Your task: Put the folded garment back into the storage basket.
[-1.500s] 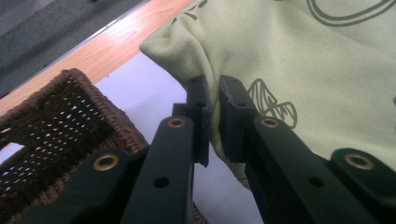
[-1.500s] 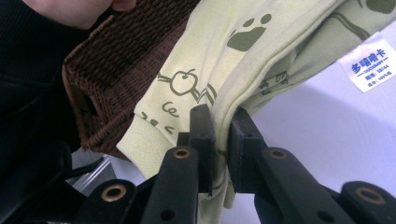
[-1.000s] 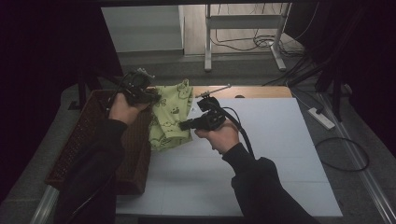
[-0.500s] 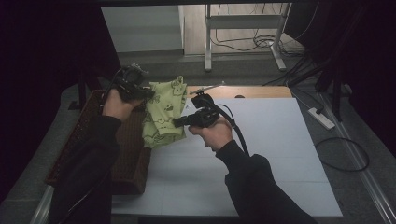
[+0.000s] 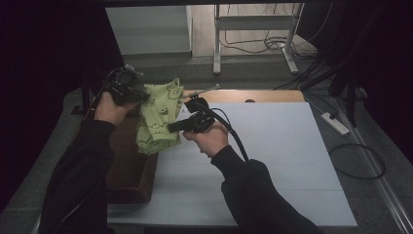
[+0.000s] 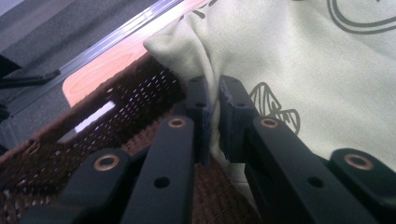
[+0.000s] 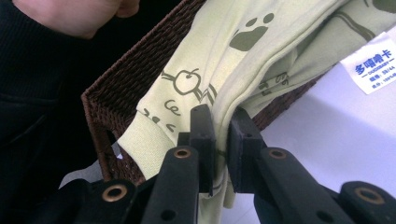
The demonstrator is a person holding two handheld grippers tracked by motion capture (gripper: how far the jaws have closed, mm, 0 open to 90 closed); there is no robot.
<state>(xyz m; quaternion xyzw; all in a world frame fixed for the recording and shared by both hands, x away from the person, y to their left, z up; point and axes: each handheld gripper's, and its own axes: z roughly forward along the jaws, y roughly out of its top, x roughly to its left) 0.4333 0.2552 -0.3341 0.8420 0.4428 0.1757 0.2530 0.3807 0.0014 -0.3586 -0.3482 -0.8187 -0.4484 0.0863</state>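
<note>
The left gripper [image 5: 127, 87] is closed tight on a fold of the pale green garment [image 5: 159, 116]; in the left gripper view its two black jaws pinch the cloth [image 6: 299, 65] between them, with the fabric bunched into a ridge just above the pads. Directly under and beside those jaws lies the dark brown woven basket [image 6: 116, 116], its rim running off to one side, and past the rim a strip of bare wood shows. The right gripper [image 5: 187, 122] is likewise clamped on the same garment, gripping a lower gathered edge; in the right gripper view the cloth [image 7: 219, 60] is squeezed between its pads and spreads upward from them, printed with a paw mark and an apple outline (a white label [image 7: 373, 67] with blue characters hangs off to one side). Just behind that grip stands the basket's corner [image 7: 140, 74], and the garment drapes over its rim. Seen from above, the garment hangs stretched between the two grippers, over the basket's far end and the edge of the white table [image 5: 292, 156] beside it.
</note>
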